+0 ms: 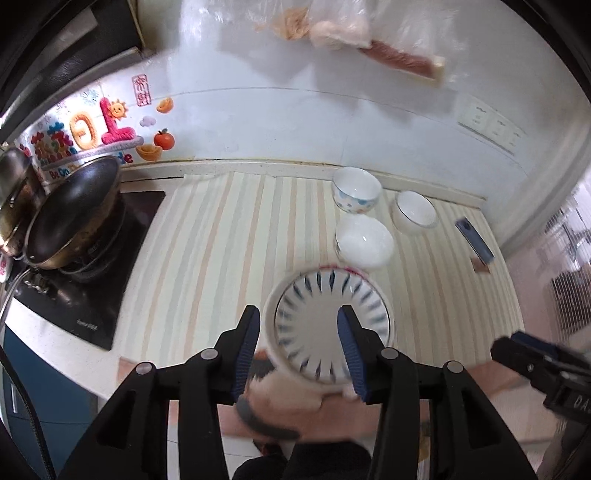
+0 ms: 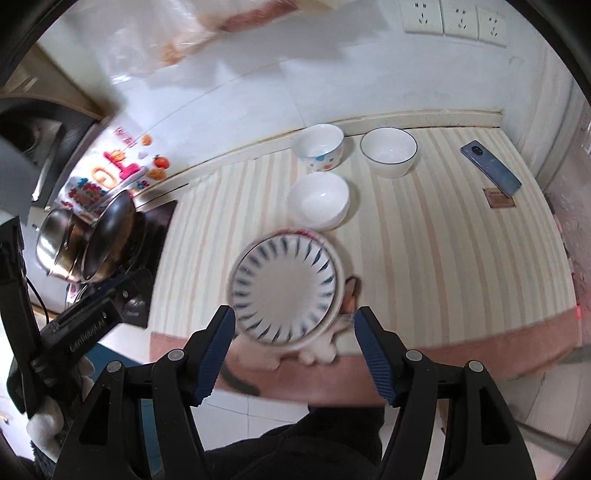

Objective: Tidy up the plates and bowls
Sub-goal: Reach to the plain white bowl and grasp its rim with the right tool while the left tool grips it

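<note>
Left gripper (image 1: pixel 299 334): we are seeing its blue-padded jaws standing wide apart, holding nothing; the blue-dashed plate is showing between and beyond them.
Right gripper (image 2: pixel 293 332): we are noting the jaws spread here too, gripping nothing, with the same plate's near rim lying in the gap.
Blue-dashed plate (image 2: pixel 286 290): we are finding it tilted and blurred, carried by a bare hand (image 2: pixel 317 350) from below, fingertips curling over its near rim, above the front edge of the counter; a second rim with red marks is peeking out behind its far edge, so we cannot tell whether it is one plate or two.
Plain white bowl (image 2: pixel 319 201): we are recording it upright on the striped cloth (image 2: pixel 443 258), just beyond the plate.
Spotted bowl (image 2: pixel 320 147): we are seeing it standing further back, near the wall.
Dark-rimmed bowl (image 2: pixel 388 151): we are seeing it just beside the spotted bowl, to the right, apart from it.
Phone (image 2: pixel 490 168): we are noting it lying flat at the far right of the cloth, well apart from the bowls.
Pans (image 1: pixel 70 218): we are seeing them leaning on the stove (image 1: pixel 85 295) at the left.
Wall sockets (image 2: pixel 454 18): we are seeing three in a row above the bowls.
</note>
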Motion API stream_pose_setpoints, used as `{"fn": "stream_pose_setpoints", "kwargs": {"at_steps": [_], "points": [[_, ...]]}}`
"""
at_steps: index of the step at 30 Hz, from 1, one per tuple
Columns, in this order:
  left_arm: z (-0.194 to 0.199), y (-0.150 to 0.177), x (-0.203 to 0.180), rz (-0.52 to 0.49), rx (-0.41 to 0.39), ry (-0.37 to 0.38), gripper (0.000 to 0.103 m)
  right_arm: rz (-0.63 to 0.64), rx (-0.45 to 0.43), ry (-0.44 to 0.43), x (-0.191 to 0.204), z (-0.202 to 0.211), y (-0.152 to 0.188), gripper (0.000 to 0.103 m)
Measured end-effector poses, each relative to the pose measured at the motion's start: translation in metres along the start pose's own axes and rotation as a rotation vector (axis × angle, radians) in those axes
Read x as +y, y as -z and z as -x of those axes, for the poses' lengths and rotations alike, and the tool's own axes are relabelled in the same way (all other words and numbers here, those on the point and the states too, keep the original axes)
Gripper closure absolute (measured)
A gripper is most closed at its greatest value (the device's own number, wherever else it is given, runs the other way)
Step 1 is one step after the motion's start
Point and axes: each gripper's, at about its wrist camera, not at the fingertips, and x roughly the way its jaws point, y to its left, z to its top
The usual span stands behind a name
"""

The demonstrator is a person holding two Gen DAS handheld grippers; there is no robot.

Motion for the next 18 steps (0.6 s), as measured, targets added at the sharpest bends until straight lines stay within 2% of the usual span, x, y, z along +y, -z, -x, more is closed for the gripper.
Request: {"fn": "stream_pose_setpoints", "kwargs": {"at_steps": [5,8,12,17,18], "points": [[-0.074,-0.048,-0.014,0.049,0.059,-0.019,0.062,-0.010,0.076,0.011,-0.045,-0.070,-0.065,0.033],[-0.131,-0.073,-0.026,0.054,0.146,-0.006,0.062,-0.028,0.145,-0.013,-0.071,-0.118,-0.097,0.033],[-0.195,-0.087,-0.035,0.062,0.271,0.036,0.062,-0.036,0.202,-0.036,-0.094,-0.174,-0.131,0.033],[-0.251,-0.094,-0.043,0.062,0.348,0.045,0.062,-0.040,0.268,-0.082,-0.105,-0.233,-0.157,0.034],[-0.258,-0.095,-0.043,0.061,0.358,0.044,0.062,-0.045,0.280,-0.098,-0.106,-0.242,-0.160,0.037]]}}
